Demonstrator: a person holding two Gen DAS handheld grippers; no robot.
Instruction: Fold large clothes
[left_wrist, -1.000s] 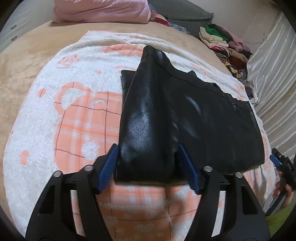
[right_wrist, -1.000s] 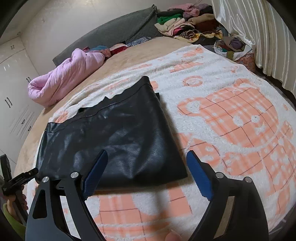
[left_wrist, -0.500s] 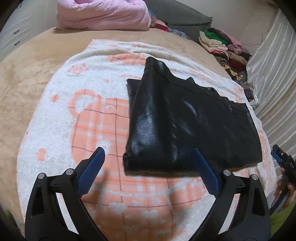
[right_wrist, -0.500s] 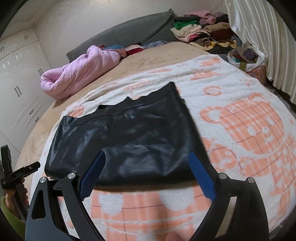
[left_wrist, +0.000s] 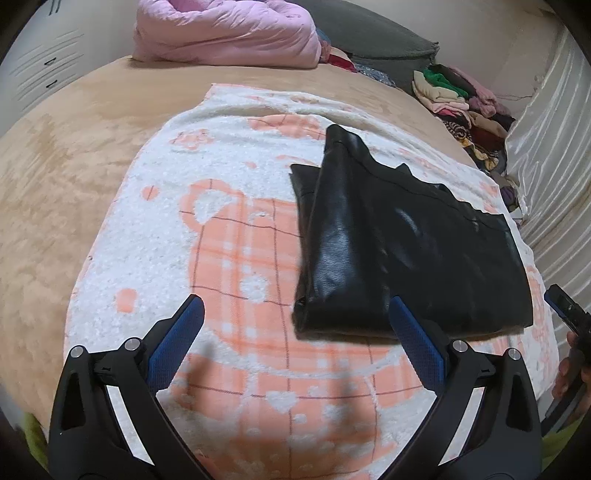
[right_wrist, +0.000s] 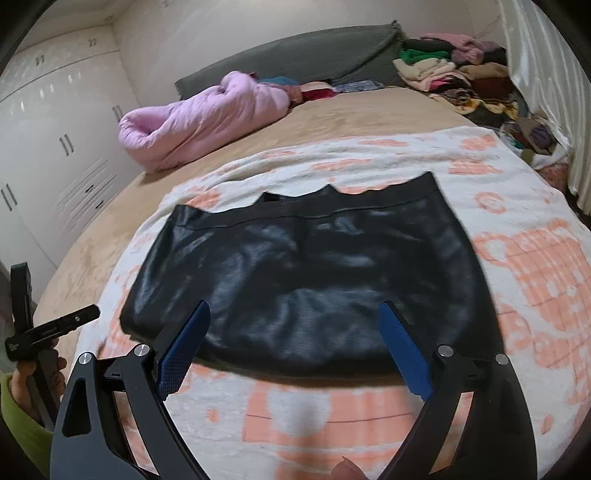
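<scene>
A black leather-like garment (left_wrist: 406, 251) lies folded flat on a white and orange patterned blanket (left_wrist: 236, 236) on the bed. It also shows in the right wrist view (right_wrist: 314, 280). My left gripper (left_wrist: 295, 332) is open and empty, pulled back from the garment's near left corner. My right gripper (right_wrist: 295, 347) is open and empty, held just short of the garment's near edge. The left gripper's body shows at the left edge of the right wrist view (right_wrist: 48, 328).
A pink quilt (right_wrist: 199, 118) lies rolled at the head of the tan bed (left_wrist: 66, 170). A pile of folded clothes (right_wrist: 454, 77) sits at the far right by a curtain (right_wrist: 546, 74). White cupboards (right_wrist: 44, 155) stand on the left.
My left gripper let go of the garment's near corner, opened wide and pulled back to the left. My right gripper drew back and turned toward the garment's middle.
</scene>
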